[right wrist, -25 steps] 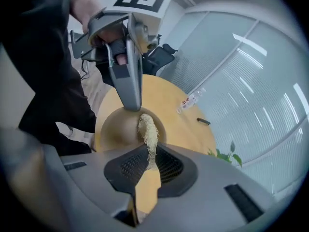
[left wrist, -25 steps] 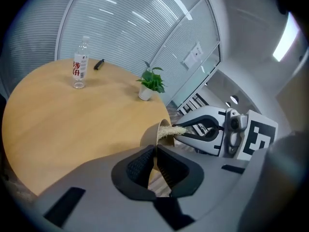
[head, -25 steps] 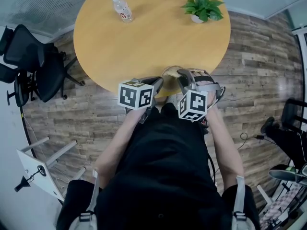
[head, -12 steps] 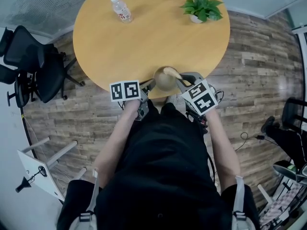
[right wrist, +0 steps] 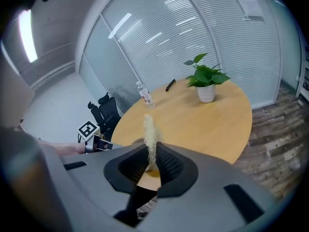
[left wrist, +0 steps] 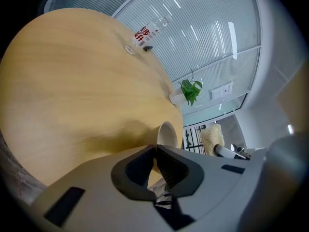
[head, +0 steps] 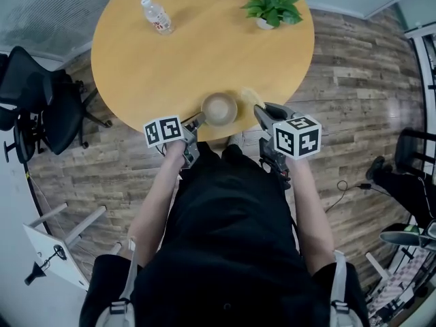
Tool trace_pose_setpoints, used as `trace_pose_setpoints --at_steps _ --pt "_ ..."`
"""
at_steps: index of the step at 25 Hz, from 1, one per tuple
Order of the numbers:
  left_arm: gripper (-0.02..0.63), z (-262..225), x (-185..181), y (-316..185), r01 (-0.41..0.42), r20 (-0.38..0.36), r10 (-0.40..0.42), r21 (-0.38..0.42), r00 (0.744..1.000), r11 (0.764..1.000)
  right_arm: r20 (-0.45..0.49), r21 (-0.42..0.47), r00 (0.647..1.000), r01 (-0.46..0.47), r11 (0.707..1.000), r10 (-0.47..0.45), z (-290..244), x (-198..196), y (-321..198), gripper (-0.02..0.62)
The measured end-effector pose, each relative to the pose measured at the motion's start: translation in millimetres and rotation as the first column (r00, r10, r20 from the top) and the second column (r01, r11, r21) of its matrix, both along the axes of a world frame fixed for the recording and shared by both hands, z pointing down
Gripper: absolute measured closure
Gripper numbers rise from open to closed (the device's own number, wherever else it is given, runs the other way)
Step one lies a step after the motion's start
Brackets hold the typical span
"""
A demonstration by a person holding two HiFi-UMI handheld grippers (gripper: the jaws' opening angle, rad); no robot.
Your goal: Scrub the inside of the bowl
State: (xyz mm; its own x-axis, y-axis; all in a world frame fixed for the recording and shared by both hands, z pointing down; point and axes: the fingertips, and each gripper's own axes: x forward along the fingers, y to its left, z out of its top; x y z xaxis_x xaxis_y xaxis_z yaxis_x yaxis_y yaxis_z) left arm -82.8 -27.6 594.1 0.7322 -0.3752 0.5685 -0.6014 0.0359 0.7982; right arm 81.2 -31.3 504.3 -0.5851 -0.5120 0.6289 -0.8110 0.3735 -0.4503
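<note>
Left gripper (left wrist: 155,150): jaws closed on the rim of the pale bowl (head: 219,109), which sits mouth-up at the near edge of the round wooden desk (head: 204,53). Right gripper (right wrist: 151,151): jaws closed on a pale fibrous scrubber (right wrist: 150,129), held just to the right of the bowl and outside it. Farther across the desk stand a water bottle (head: 157,16) and a potted plant (head: 271,5), well apart.

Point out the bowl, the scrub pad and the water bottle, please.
bowl (head: 219,110), head view, bare inside bottom.
scrub pad (right wrist: 150,132), right gripper view, fibrous edge just above the jaws.
water bottle (head: 157,18), head view, labelled middle of the body.
</note>
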Motion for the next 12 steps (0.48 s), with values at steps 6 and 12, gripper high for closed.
trace_pose_setpoints --at_steps 6,12 --pt "0.578 9.8 5.2 -1.6 0.024 -0.037 -0.024 -0.012 0.999 1.0 0.002 -0.014 1.0 -0.03 0.999 0.03 -3.9 8.4 1.1 0.548" --pt "0.578 13.6 8.6 -7.7 0.045 -0.081 -0.045 -0.009 0.996 0.999 -0.002 -0.017 0.999 -0.05 0.999 0.05 -10.5 15.6 -1.5 0.548"
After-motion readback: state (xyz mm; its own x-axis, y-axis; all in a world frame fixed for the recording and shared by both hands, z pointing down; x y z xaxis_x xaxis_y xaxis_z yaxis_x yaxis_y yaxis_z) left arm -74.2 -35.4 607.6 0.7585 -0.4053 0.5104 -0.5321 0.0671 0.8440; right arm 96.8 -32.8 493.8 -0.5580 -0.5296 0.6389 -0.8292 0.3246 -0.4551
